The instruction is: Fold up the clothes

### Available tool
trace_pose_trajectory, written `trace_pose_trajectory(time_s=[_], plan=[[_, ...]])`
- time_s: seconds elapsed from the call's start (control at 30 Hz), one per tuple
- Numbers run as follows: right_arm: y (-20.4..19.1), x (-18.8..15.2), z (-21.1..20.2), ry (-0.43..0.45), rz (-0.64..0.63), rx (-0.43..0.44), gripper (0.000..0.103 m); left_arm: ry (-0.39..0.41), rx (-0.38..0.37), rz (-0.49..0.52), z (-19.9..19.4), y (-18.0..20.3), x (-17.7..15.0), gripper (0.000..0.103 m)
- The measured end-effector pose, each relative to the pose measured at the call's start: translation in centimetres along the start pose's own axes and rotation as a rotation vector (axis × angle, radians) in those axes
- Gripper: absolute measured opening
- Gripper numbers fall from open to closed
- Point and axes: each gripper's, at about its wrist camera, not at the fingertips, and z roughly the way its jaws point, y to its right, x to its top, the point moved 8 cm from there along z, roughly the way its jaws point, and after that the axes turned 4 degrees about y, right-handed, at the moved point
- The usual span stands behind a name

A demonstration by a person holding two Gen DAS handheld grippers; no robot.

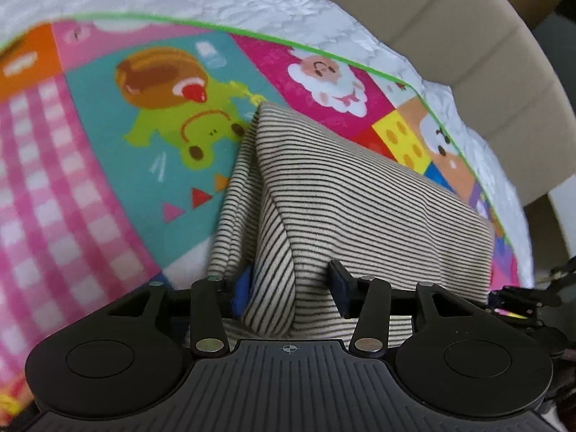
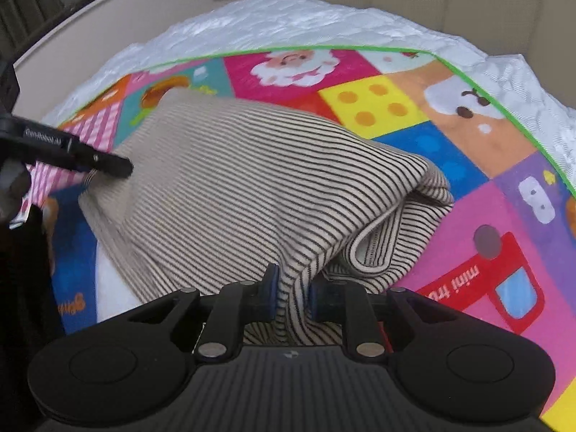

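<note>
A cream garment with thin dark stripes (image 1: 360, 194) lies folded on a colourful cartoon play mat (image 1: 108, 165). My left gripper (image 1: 291, 284) holds a thick fold of it, and the bunch fills the gap between the blue pads. From the right wrist view the garment (image 2: 234, 180) rises like a tent off the mat (image 2: 468, 151). There my right gripper (image 2: 293, 288) is shut on a narrow pinch of its near edge. The left gripper (image 2: 108, 165) shows at the left on the garment's other edge. A rolled hem (image 2: 378, 248) sags to the right.
The mat, edged in green (image 2: 504, 108), lies on a white quilted bed cover (image 2: 288, 14). A beige padded headboard (image 1: 468, 54) stands behind the bed. A dark shape (image 2: 21, 270) fills the left edge of the right wrist view.
</note>
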Motion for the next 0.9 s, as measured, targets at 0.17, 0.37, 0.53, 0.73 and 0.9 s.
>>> trace_pose_trajectory(time_s=[0.17,0.37,0.53,0.73,0.9], plan=[[-0.7,-0.9,0.3,-0.014,-0.021,-0.025,0.022,0.029,0.078,0.039,-3.0,0.7,-0.5,0.055],[-0.8,-0.7,-0.6,0.012,0.027,-0.058,0.046,-0.002,-0.042,-0.048,-5.1,3.2,-3.8,0.073],[0.4,0.3,-3.9,0.096,0.042,-0.067,0.065,-0.080,-0.102,-0.168,-2.6,4.2,-6.6,0.075],[3.3,3.5,-6.6,0.253,0.035,-0.082,0.086,-0.064,-0.045,-0.175,0.4,3.8,-6.0,0.076],[6.0,6.0,-1.7,0.270,0.109,-0.066,0.078,-0.020,-0.055,-0.166,1.5,3.6,-4.1,0.076]])
